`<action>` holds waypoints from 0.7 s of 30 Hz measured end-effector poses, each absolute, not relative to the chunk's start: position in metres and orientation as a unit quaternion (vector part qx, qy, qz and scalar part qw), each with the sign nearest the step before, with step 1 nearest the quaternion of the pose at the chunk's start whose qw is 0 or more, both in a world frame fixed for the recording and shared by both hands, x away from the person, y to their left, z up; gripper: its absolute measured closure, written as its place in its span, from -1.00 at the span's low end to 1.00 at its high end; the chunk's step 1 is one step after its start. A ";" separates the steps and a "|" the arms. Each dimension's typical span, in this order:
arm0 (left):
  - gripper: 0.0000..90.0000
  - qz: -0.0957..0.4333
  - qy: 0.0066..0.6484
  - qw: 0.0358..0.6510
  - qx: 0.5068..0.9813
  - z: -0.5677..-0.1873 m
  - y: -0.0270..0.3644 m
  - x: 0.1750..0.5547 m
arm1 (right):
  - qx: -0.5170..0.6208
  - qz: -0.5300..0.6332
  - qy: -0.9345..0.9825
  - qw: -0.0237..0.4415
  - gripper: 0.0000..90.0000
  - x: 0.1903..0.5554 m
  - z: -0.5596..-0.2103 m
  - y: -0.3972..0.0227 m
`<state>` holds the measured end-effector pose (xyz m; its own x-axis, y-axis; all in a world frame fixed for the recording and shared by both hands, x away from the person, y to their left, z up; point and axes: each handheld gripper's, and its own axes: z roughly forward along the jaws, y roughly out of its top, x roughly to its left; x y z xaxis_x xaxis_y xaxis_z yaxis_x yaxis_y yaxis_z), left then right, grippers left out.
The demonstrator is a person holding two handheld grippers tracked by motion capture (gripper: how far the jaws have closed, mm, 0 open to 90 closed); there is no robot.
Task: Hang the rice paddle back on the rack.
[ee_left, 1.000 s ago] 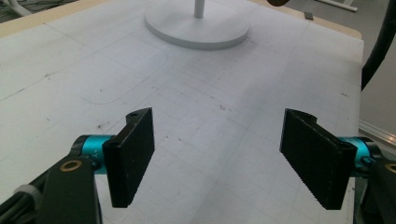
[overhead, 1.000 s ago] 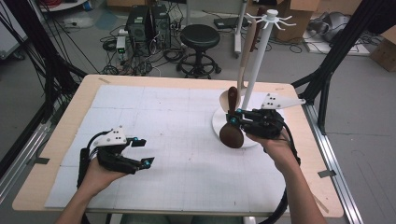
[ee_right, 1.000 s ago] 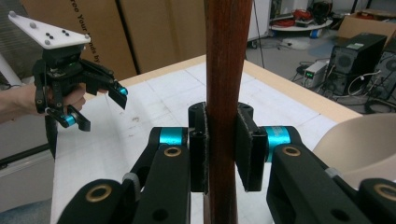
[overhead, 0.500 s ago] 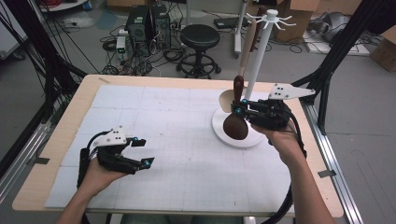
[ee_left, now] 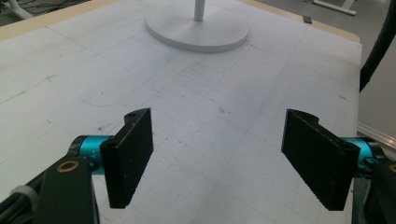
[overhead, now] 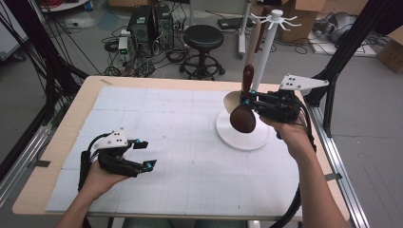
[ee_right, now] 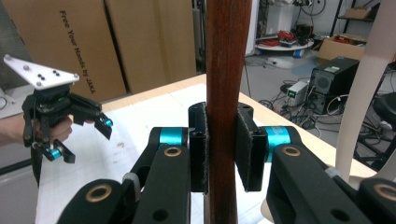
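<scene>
Change: dark wooden spoon (overhead: 243, 111) lifted higher above rack base (overhead: 240, 137) than a second ago.
Right hand-held gripper (ee_right: 220, 149): pinching spoon handle.
Left hand-held gripper (ee_left: 224, 158): spread, idle over worktop (overhead: 161, 118).
Meaning: probably heading for the rack hooks (overhead: 276, 19).

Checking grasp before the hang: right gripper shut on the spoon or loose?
Shut: the right gripper pads press both sides of the dark wooden spoon handle, held upright.

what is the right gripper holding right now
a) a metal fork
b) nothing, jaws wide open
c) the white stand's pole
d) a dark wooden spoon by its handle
d: in the right gripper view the pads of the right gripper press on both sides of the handle of the dark wooden spoon, held upright beside the white stand.
</scene>
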<state>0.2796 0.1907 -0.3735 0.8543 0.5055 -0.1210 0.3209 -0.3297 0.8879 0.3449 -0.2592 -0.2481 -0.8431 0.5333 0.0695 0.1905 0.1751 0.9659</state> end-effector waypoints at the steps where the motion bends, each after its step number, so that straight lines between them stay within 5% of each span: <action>1: -0.43 0.088 0.255 0.520 0.810 -0.374 0.191 0.280 | 0.240 0.597 0.752 0.144 0.74 0.345 -0.247 -0.259; 21: -0.44 0.091 0.256 0.522 0.808 -0.372 0.192 0.279 | 0.243 0.593 0.752 0.155 0.74 0.352 -0.232 -0.262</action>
